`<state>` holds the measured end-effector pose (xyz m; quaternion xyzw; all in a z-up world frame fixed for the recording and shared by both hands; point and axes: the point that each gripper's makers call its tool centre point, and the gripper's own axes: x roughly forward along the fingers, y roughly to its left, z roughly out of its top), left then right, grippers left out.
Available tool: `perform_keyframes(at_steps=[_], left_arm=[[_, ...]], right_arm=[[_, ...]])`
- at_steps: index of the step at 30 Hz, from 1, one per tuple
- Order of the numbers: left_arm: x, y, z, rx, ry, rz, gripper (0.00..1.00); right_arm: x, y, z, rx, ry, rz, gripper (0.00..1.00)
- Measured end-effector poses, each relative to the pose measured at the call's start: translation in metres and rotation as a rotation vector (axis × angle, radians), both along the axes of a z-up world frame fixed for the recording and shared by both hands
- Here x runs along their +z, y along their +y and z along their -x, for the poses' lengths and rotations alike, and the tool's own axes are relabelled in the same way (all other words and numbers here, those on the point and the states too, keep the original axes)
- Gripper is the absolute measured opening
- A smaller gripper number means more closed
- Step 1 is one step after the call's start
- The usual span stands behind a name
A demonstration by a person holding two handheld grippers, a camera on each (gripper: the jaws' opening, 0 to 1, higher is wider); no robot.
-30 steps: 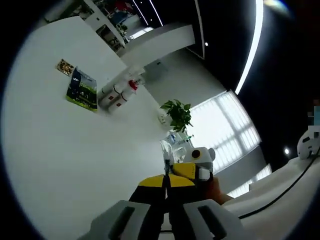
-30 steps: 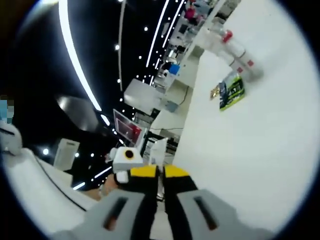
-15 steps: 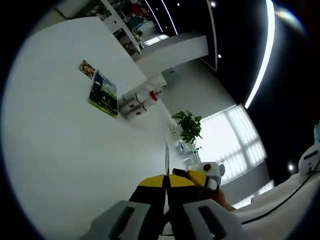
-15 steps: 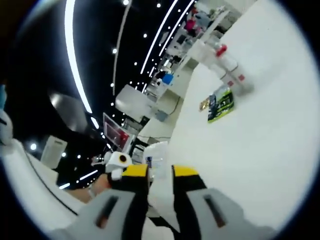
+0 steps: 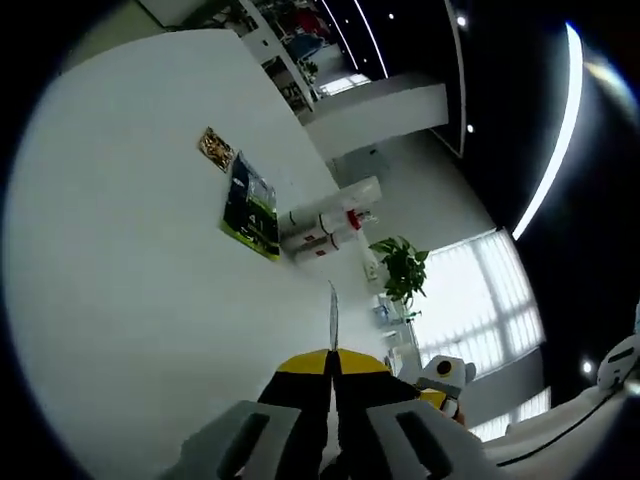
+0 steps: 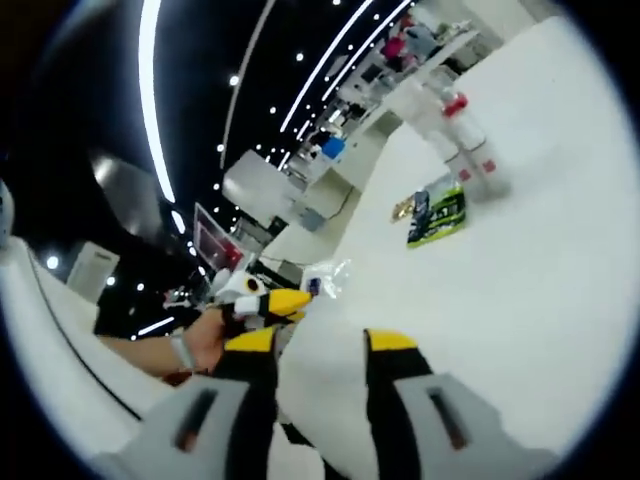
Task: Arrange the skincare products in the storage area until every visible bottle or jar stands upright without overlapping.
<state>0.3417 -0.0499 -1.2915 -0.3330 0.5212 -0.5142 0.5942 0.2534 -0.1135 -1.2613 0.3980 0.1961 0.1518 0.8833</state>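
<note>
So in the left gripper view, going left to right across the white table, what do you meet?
Small brown patterned card → dark blue and green packet → white tubes with red markings, lying down → green potted plant.

Both cameras are looking forward along their own tongs, strongly rolled, over the white bench (image 5: 120,250). Both views are sharing the same far part: the green packet (image 5: 250,208) (image 6: 437,218) and the lying white bottles (image 5: 325,228) (image 6: 460,135) beside it, well apart from each camera.
</note>
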Motion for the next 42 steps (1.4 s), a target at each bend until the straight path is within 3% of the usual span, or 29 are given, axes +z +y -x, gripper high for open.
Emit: perform_keyframes(at_steps=[4, 11, 20, 26, 36, 42], left_arm=[[-0.002, -0.005, -0.022, 0.014, 0.009, -0.012, 0.00], [-0.011, -0.015, -0.066, 0.011, -0.013, -0.074, 0.00], [-0.019, -0.025, -0.110, -0.002, -0.054, -0.121, 0.00], [-0.025, -0.031, -0.139, 0.030, -0.062, -0.152, 0.00], [-0.026, -0.047, -0.143, -0.011, -0.088, -0.197, 0.00], [-0.038, -0.050, -0.157, -0.028, -0.075, -0.232, 0.00]], right_arm=[[-0.001, -0.006, -0.002, -0.022, 0.011, -0.006, 0.40], [-0.006, -0.004, 0.006, -0.006, 0.037, 0.072, 0.42], [-0.017, -0.002, 0.009, -0.016, 0.073, 0.155, 0.64], [-0.024, -0.010, 0.011, -0.029, 0.109, 0.201, 0.69], [-0.030, -0.034, 0.004, -0.065, 0.147, 0.224, 0.74], [-0.031, -0.044, 0.003, -0.078, 0.161, 0.226, 0.74]])
